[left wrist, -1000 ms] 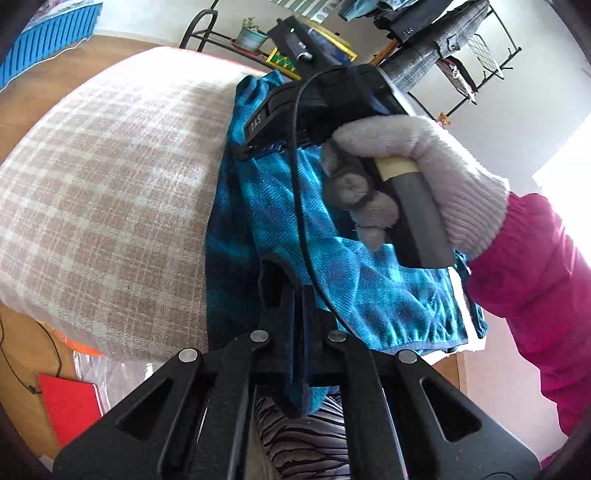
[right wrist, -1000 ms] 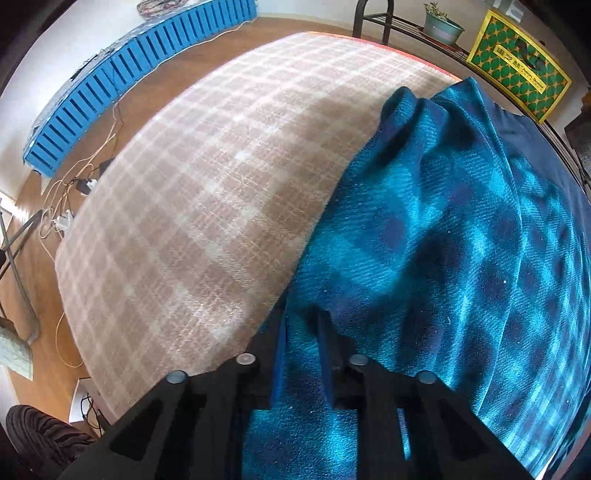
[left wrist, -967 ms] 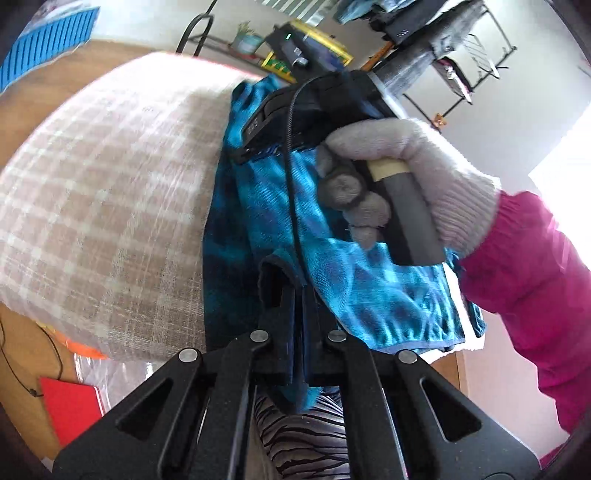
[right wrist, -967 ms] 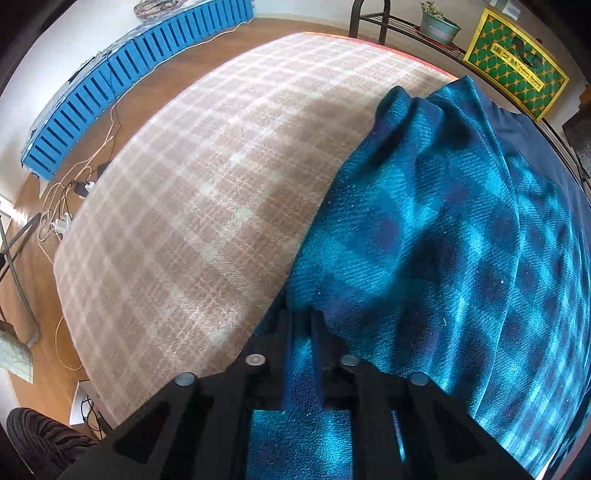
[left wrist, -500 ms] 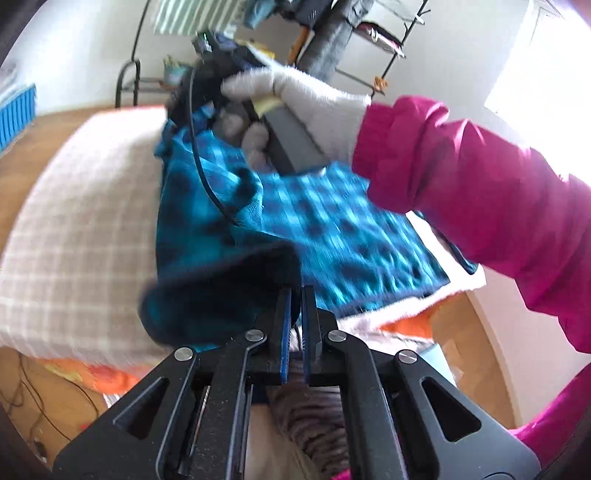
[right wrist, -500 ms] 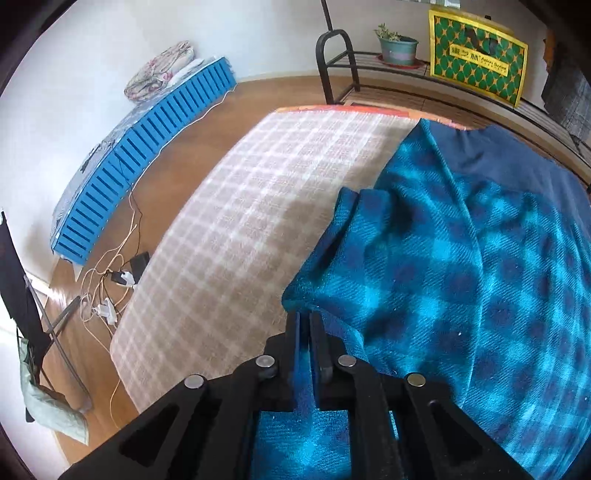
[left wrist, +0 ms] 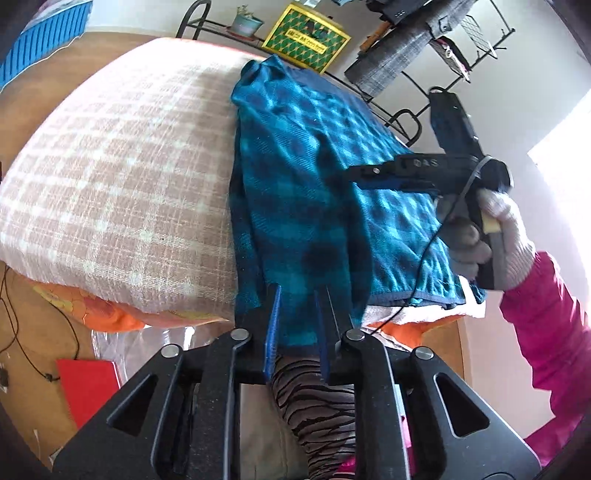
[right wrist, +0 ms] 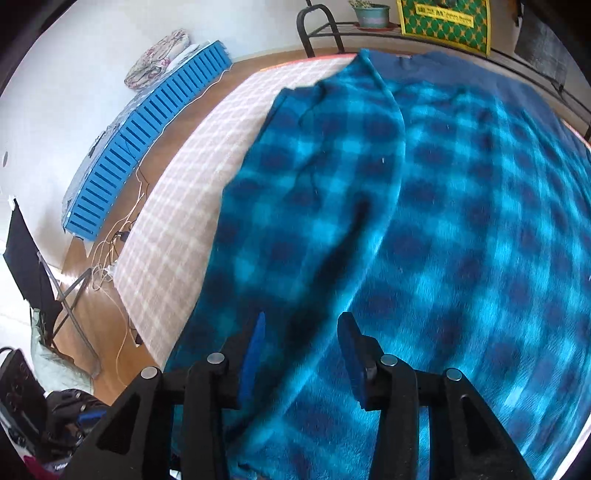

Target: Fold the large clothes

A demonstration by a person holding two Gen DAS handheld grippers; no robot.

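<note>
A large blue plaid garment lies on a bed covered by a beige checked blanket, with its left side folded over onto the middle. My left gripper is open and empty at the garment's near hem, which hangs over the bed edge. My right gripper is open and empty just above the garment, near the folded edge. In the left wrist view the right gripper shows as a black tool held by a gloved hand over the cloth.
A metal rack with a plant pot and a green-yellow box stands behind the bed. A blue slatted panel lies on the wooden floor at left. Cables trail beside it. A red folder lies below the bed.
Both grippers were shut on the garment's edge, lifted it and carried it over. Now both have opened and let go, and the folded flap lies flat on the garment.
</note>
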